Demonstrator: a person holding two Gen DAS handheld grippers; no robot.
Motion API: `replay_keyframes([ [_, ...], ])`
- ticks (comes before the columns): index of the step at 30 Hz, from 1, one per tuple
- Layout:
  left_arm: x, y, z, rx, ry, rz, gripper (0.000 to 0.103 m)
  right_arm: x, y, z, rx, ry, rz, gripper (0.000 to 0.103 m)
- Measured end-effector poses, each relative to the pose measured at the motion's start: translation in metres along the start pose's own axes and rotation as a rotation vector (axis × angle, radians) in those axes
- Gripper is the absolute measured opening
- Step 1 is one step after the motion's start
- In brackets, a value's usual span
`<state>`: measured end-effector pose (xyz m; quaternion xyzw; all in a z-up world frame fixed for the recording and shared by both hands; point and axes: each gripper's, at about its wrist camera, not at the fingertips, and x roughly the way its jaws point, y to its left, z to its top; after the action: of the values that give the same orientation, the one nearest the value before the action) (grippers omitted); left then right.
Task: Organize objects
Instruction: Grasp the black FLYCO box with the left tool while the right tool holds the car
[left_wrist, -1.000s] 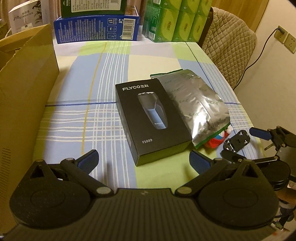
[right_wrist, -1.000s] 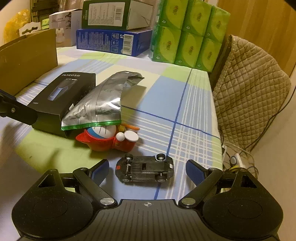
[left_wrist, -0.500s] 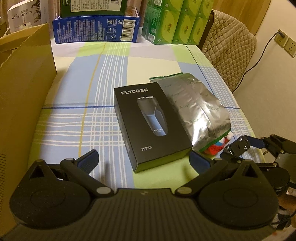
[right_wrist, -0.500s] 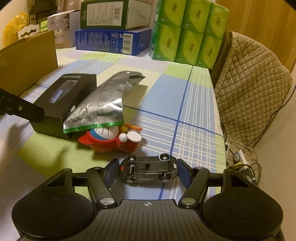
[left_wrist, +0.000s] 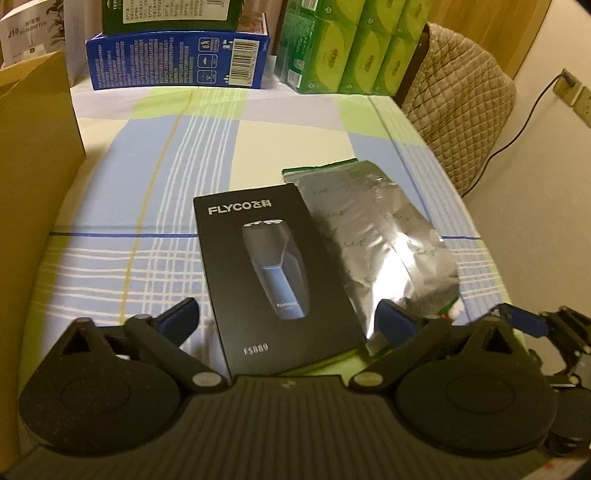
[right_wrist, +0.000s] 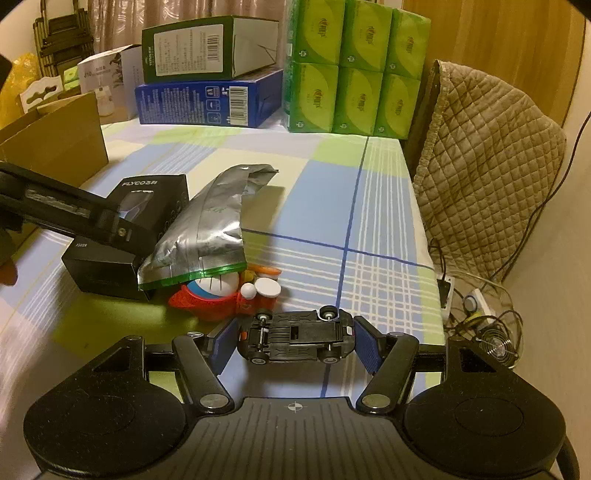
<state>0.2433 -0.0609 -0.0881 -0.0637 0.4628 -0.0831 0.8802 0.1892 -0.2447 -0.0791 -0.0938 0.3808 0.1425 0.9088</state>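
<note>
My right gripper (right_wrist: 295, 343) is shut on a black toy car (right_wrist: 297, 338) that lies upside down, wheels up, and holds it just above the checked tablecloth. Behind the car a red and white toy figure (right_wrist: 225, 295) lies partly under a silver foil bag (right_wrist: 207, 236). A black FLYCO shaver box (left_wrist: 273, 273) lies flat beside the bag (left_wrist: 376, 236). My left gripper (left_wrist: 288, 325) is open, its fingers on either side of the box's near end. The right gripper's blue finger (left_wrist: 521, 321) shows at the right edge of the left wrist view.
An open cardboard box (left_wrist: 33, 166) stands along the left side. At the back stand a blue carton (right_wrist: 207, 99), a green carton (right_wrist: 207, 48) on it, and stacked green tissue packs (right_wrist: 354, 70). A quilted chair (right_wrist: 487, 147) stands beyond the table's right edge (right_wrist: 424, 258).
My right gripper closed on the upturned toy car and lifted it slightly. My left gripper moved forward so its open fingers straddle the near end of the shaver box.
</note>
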Motion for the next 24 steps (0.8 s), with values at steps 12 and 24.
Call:
replay_keyframes([
  [12,-0.025,0.007,-0.028,0.06,0.057,0.026,0.084,-0.028,0.005,-0.011,0.108,0.034,0.044,0.063],
  [24,-0.066,0.024,-0.058,0.099,0.087,0.031,0.093,-0.051,0.006,-0.023,0.158,0.04,0.02,0.063],
])
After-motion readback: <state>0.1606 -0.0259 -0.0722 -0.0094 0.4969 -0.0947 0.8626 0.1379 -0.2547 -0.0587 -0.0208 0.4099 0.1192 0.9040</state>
